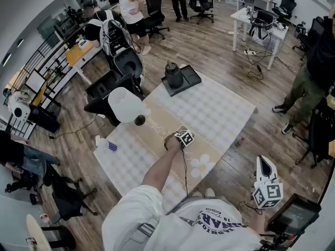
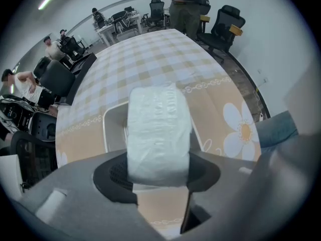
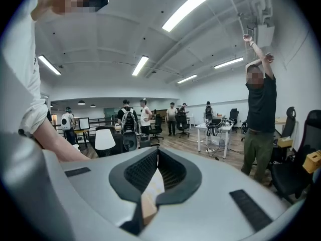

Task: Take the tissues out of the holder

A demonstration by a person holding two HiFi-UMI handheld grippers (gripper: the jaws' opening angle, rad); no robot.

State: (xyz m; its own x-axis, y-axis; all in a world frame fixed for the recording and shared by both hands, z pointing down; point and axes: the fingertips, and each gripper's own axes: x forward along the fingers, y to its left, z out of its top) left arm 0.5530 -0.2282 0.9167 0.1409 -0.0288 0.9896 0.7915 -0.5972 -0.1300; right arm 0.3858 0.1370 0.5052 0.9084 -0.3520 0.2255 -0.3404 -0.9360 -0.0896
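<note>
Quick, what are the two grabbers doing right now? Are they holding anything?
Left gripper: closed on the tissue pack, pads against its sides.
Right gripper: closed, holding nothing.

white tissue pack standing in pale holder

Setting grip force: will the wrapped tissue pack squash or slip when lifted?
The tissue pack looks soft, so it probably dents where the left gripper squeezes it. Its crinkled, filmy surface may be slippery. Likely light for its bulk.
</note>
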